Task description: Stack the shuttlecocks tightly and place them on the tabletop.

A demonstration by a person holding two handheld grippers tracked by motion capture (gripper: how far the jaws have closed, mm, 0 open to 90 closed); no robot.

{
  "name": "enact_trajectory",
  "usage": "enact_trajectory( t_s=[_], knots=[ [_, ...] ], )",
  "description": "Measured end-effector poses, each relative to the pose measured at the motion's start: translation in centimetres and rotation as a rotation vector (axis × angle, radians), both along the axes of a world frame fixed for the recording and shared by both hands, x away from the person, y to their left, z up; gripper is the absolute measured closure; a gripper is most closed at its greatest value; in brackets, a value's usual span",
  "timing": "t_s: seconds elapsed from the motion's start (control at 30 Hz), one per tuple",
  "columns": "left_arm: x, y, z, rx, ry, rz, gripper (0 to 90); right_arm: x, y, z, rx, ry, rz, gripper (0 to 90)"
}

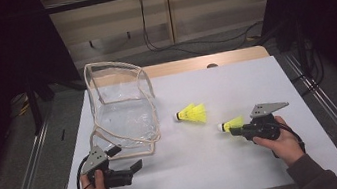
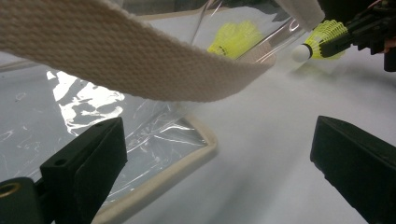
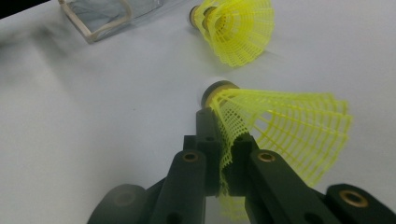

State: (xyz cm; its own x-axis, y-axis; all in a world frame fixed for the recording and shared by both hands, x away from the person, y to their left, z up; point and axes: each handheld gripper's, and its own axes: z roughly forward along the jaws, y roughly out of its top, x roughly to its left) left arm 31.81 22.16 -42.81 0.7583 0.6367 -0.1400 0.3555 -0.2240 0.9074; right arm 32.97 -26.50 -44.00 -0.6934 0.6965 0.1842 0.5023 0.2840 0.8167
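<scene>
My right gripper, at the lower right of the high view, is pinched nearly shut on the skirt of a yellow shuttlecock. In the right gripper view the mesh is squeezed flat between my two black jaws at the lower centre, and the cork nose points away from me toward the upper middle of the frame. The white table lies just beneath it; I cannot tell whether the nose touches the surface.

My left gripper, at the lower left of the high view, stands wide open and holds nothing. In its own view the jaws sit far apart at the bottom corners, with the cream strap of the clear bag arching above them, apart from both pads.

A second shuttlecock lies on its side at the centre of the high view, between the bag and my right gripper.

I judge that I am at the carrying step: one shuttlecock is gripped and the bag is waiting. Next I probably need the left gripper to close on the strap or rim and hold the mouth open, while the right one travels toward the upper left and lets go inside.

I can read no brand, label or writing anywhere.
</scene>
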Motion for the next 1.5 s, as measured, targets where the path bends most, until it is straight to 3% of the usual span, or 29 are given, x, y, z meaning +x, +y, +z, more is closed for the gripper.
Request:
enact_trajectory(
  t_s=[1.5],
  knots=[
    [0.0,-0.1,-0.1,0.001,0.001,-0.002,3.6,2.1,0.4,0.2,0.007,-0.013,-0.024,87.6]
  ],
)
